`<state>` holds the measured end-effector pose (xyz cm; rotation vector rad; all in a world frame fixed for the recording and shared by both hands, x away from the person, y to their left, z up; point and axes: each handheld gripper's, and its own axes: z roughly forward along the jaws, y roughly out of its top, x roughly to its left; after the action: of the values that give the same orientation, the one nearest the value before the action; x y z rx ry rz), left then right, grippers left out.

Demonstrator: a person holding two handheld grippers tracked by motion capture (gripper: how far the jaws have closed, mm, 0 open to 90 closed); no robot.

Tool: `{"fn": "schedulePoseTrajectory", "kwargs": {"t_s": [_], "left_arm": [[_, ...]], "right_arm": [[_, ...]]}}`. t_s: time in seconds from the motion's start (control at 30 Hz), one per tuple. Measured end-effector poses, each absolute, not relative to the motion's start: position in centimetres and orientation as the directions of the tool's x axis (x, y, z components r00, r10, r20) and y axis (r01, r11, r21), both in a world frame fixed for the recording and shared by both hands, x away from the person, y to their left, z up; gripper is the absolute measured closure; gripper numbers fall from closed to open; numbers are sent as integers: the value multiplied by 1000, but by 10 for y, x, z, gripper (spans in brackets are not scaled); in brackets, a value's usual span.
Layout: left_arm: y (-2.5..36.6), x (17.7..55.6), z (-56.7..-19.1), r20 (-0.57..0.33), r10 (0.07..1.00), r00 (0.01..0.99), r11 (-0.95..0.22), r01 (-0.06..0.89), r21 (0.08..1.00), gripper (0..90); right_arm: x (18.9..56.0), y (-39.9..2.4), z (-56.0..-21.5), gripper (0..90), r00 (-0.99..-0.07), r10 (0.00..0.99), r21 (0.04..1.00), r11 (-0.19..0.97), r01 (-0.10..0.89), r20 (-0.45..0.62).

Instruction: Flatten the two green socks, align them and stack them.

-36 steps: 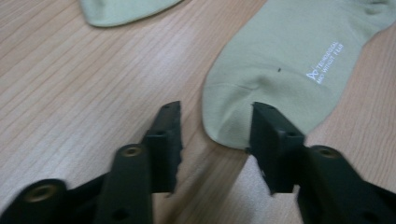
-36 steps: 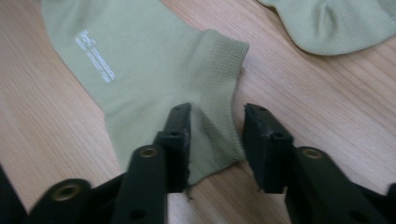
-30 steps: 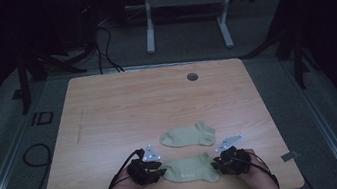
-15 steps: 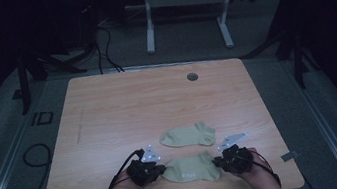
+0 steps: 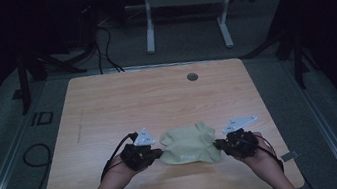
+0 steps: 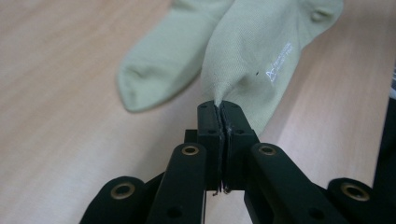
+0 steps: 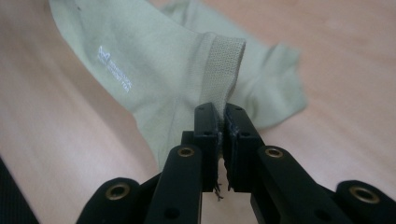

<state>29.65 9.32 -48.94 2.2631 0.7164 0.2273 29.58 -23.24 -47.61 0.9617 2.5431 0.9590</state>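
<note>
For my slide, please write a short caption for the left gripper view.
Left gripper shut on the toe of a pale green sock, lifting it above its twin on the wooden table.

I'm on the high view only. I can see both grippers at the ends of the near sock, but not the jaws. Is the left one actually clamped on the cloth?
Observer: Yes. In the left gripper view the left gripper is shut on a pinched tip of the near sock.
Operator: And the right one?
Observer: The right gripper is shut on the ribbed cuff of that sock.
Operator: Where's the other sock? I can hardly pick it out.
Observer: The other sock lies flat on the table, just beyond the held one.
Operator: Any marking on the held sock?
Observer: A small white printed logo on its side; too blurred to read.
</note>
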Motion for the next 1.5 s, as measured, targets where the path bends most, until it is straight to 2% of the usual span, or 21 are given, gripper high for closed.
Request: {"fn": "schedulePoseTrajectory", "kwargs": {"t_s": [0.17, 0.5, 0.7, 0.93, 1.1, 1.5], "left_arm": [[89, 310, -482, -15, 570, 822, -589, 421, 690, 876], [84, 338, -478, 19, 582, 813, -621, 429, 656, 875], [79, 361, -490, 1, 599, 801, -624, 466, 627, 875], [74, 370, -506, -30, 600, 799, -629, 495, 600, 875], [76, 378, -519, -67, 605, 793, -624, 525, 579, 875], [71, 384, -529, -67, 609, 790, -629, 533, 566, 871]], "right_arm": [[310, -233, -458, 844, -732, 681, 693, 536, 482, -18], [333, -234, -465, 844, -716, 698, 665, 526, 530, 18], [353, -232, -480, 844, -704, 710, 624, 533, 571, 38], [365, -230, -492, 843, -694, 719, 594, 542, 594, 38], [377, -234, -508, 841, -678, 730, 564, 524, 638, 88], [391, -234, -523, 835, -658, 746, 537, 515, 668, 103]]}}
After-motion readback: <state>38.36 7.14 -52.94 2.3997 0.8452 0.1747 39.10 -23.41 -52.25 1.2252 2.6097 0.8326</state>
